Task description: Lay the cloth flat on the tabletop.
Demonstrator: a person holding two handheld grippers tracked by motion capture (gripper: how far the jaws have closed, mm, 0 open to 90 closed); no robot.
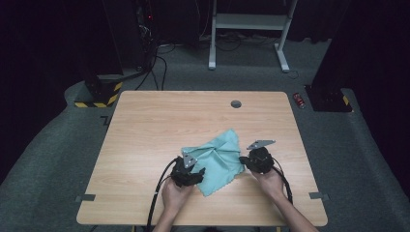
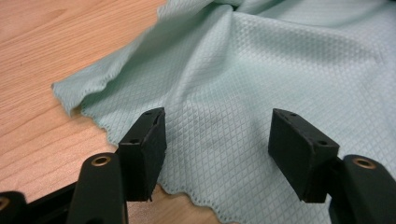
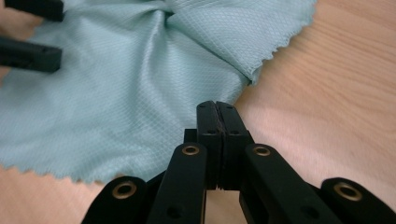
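Observation:
A pale green waffle-weave cloth (image 1: 217,154) lies rumpled on the wooden table (image 1: 193,111), near the front. My left gripper (image 1: 196,171) hovers at the cloth's front left part. In the left gripper view the cloth (image 2: 261,70) spreads under the left gripper (image 2: 217,135), whose jaws stand wide apart with nothing between the pads. My right gripper (image 1: 249,162) sits at the cloth's right edge. In the right gripper view the right gripper (image 3: 217,109) has its pads pressed together just where the edge of the cloth (image 3: 116,93) runs under the tips. The left gripper's fingers (image 3: 32,58) show at the top left.
A round grey grommet (image 1: 236,104) sits near the table's far edge. Grey tape marks (image 1: 85,197) lie at the front corners. Beyond the table stand a white desk frame (image 1: 249,29), cables, and a red can (image 1: 300,100) on the carpet.

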